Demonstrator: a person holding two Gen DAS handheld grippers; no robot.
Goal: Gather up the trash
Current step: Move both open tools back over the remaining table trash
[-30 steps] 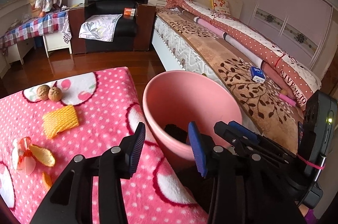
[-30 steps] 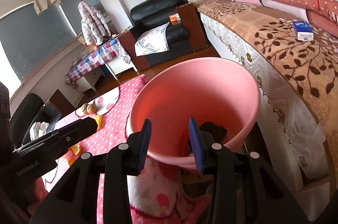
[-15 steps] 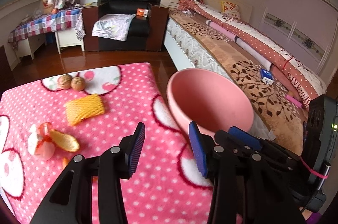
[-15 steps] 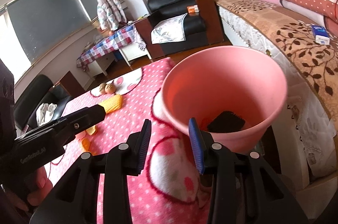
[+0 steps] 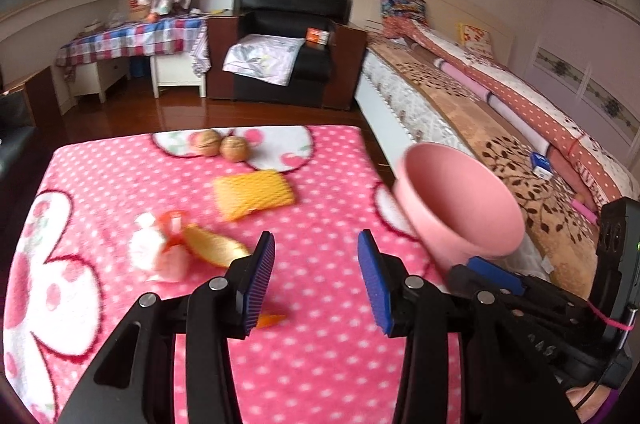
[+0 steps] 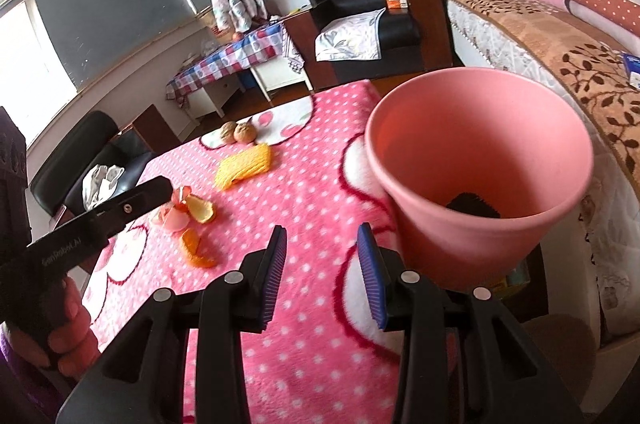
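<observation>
A pink bin [image 6: 476, 160] stands at the right edge of the pink dotted table [image 6: 312, 208], with a dark object [image 6: 472, 206] in its bottom; it also shows in the left wrist view [image 5: 460, 200]. Trash lies on the table: orange peel [image 5: 214, 246], a small peel piece [image 5: 270, 320], a white-and-pink wrapper [image 5: 156, 254], a yellow foam net [image 5: 252, 192] and two walnuts [image 5: 222, 146]. My left gripper [image 5: 316, 280] is open and empty above the table, right of the peel. My right gripper [image 6: 322, 274] is open and empty, left of the bin.
A bed [image 5: 500, 128] runs along the right beyond the bin. A black armchair [image 5: 288, 40] and a table with a checked cloth [image 5: 132, 40] stand at the back across wooden floor. A black chair [image 6: 84, 160] is left of the table.
Both grippers have pulled back and swung left, away from over the bin toward the middle of the table. The trash on the table now sits nearer the left gripper.
</observation>
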